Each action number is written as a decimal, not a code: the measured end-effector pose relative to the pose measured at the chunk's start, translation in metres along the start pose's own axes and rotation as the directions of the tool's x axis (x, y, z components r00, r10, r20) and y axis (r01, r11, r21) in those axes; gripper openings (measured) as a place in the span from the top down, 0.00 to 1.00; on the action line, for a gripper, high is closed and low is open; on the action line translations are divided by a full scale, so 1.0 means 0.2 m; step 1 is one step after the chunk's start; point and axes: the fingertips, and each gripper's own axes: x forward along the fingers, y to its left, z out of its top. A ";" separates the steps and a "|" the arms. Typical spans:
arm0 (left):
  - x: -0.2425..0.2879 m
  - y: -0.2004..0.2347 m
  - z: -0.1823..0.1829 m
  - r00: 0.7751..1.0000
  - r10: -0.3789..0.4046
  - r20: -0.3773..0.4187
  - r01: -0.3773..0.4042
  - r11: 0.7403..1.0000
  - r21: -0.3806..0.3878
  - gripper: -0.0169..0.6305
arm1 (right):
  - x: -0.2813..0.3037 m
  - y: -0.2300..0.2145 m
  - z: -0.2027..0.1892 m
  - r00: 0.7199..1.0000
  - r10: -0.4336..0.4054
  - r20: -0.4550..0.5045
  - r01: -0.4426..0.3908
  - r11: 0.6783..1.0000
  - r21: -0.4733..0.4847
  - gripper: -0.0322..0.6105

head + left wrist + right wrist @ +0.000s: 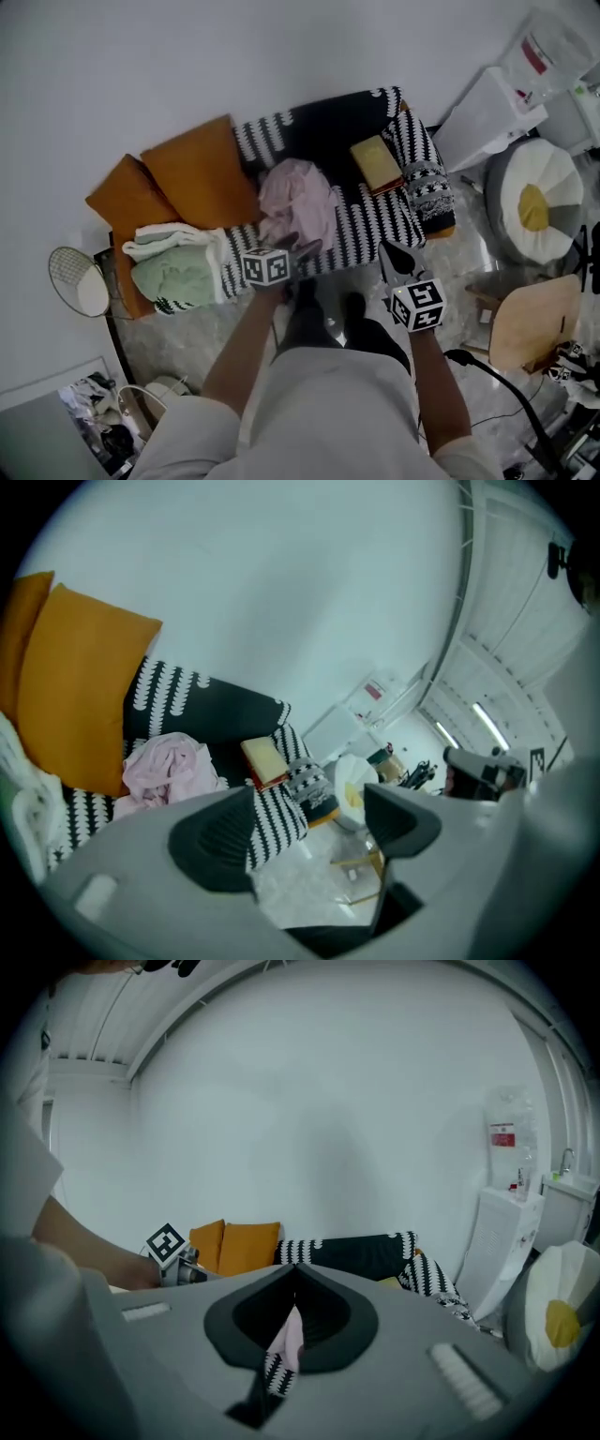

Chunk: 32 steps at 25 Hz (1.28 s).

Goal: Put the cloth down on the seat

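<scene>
A crumpled pink cloth (298, 208) lies on the seat of a sofa (370, 225) with a black-and-white patterned cover. It also shows in the left gripper view as the pink cloth (169, 766), left of and beyond the jaws. My left gripper (298, 246) hangs at the seat's front edge, just below the cloth. Its jaws stand apart around the left gripper (309, 794) with nothing between them. My right gripper (398, 258) is off the sofa's front right corner. The right gripper (295, 1265) has its jaws together and holds nothing.
Two orange cushions (197, 173) lean at the sofa's left end, with folded green and white blankets (173, 262) in front. A yellow-brown box (375, 161) lies on the seat at the right. An egg-shaped cushion (534, 202) and a wooden seat (525, 319) are at the right.
</scene>
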 end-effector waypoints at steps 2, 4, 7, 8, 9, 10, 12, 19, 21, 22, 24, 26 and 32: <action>-0.04 -0.09 -0.04 0.999 0.012 0.030 -0.012 1.000 0.012 0.44 | -0.07 -0.01 -0.02 1.000 0.021 0.000 -0.021 1.000 -0.014 0.94; -0.08 -0.17 -0.09 0.998 0.025 0.058 -0.026 0.999 0.022 0.45 | -0.13 0.00 -0.05 0.999 0.045 -0.001 -0.045 0.999 -0.029 0.94; -0.14 -0.28 -0.14 0.994 0.043 0.100 -0.048 0.998 0.047 0.45 | -0.22 0.02 -0.09 0.996 0.089 -0.005 -0.089 0.995 -0.055 0.94; -0.16 -0.33 -0.14 0.992 0.046 0.119 -0.053 0.997 0.056 0.46 | -0.25 0.03 -0.10 0.995 0.102 -0.008 -0.103 0.993 -0.064 0.94; -0.18 -0.37 -0.15 0.989 0.048 0.140 -0.057 0.996 0.065 0.47 | -0.27 0.03 -0.11 0.993 0.114 -0.012 -0.114 0.991 -0.073 0.94; -0.20 -0.41 -0.15 0.986 0.049 0.162 -0.062 0.995 0.075 0.49 | -0.30 0.04 -0.13 0.992 0.123 -0.017 -0.124 0.989 -0.080 0.94; -0.27 -0.49 -0.15 0.978 0.055 0.202 -0.076 0.992 0.098 0.51 | -0.34 0.06 -0.15 0.990 0.137 -0.028 -0.139 0.986 -0.088 0.94; -0.57 -0.76 -0.16 0.948 0.072 0.310 -0.143 0.967 0.211 0.65 | -0.43 0.18 -0.12 0.977 0.207 -0.041 -0.210 0.970 -0.119 0.94; -0.66 -0.80 -0.18 0.939 0.080 0.336 -0.163 0.960 0.227 0.69 | -0.43 0.24 -0.11 0.974 0.225 -0.039 -0.228 0.965 -0.131 0.95; -0.71 -0.81 -0.19 0.934 0.082 0.347 -0.169 0.959 0.228 0.70 | -0.43 0.27 -0.10 0.972 0.232 -0.038 -0.235 0.962 -0.137 0.95; -0.79 -0.83 -0.21 0.928 0.082 0.364 -0.175 0.958 0.229 0.71 | -0.43 0.33 -0.08 0.970 0.242 -0.033 -0.245 0.959 -0.146 0.95; -0.89 -0.83 -0.21 0.922 0.086 0.378 -0.184 0.955 0.234 0.73 | -0.43 0.41 -0.04 0.969 0.248 -0.024 -0.248 0.957 -0.148 0.95; -1.16 -0.80 -0.23 0.891 0.111 0.439 -0.221 0.953 0.206 0.81 | -0.45 0.63 0.06 0.968 0.249 0.020 -0.244 0.960 -0.141 0.95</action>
